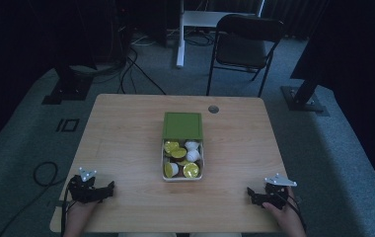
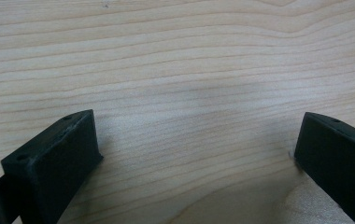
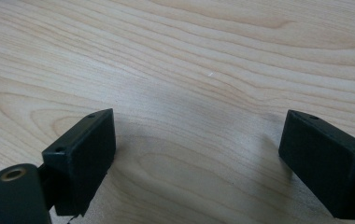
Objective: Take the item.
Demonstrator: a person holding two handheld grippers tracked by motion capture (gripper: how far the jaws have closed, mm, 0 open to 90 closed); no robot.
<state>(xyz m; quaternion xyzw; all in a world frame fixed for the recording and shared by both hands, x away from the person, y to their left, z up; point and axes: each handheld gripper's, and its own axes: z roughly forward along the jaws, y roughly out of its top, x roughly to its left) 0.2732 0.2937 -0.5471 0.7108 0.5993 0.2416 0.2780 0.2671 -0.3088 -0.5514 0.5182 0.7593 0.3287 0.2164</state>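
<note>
White box (image 1: 182, 176) of yellow and white capsules (image 1: 181, 159) at table (image 1: 126, 138) centre, green lid (image 1: 182, 125) touching its 12 o'clock edge. Left gripper (image 1: 107, 188) at table's 8 o'clock, resting on wood, jaws spread wide, nothing between. Right gripper (image 1: 251, 194) at 4 o'clock, jaws likewise wide apart, empty. Black folding chair (image 1: 247, 47) beyond table, 1 o'clock.

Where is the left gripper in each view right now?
High view: left gripper at bottom left, resting on the wooden table, jaws toward the centre.
Left gripper view: its black jaws rise from the bottom corners, wide apart.
Right gripper view: bare wood between the right gripper jaws.
Shared landmark: the table's wood grain.
</note>
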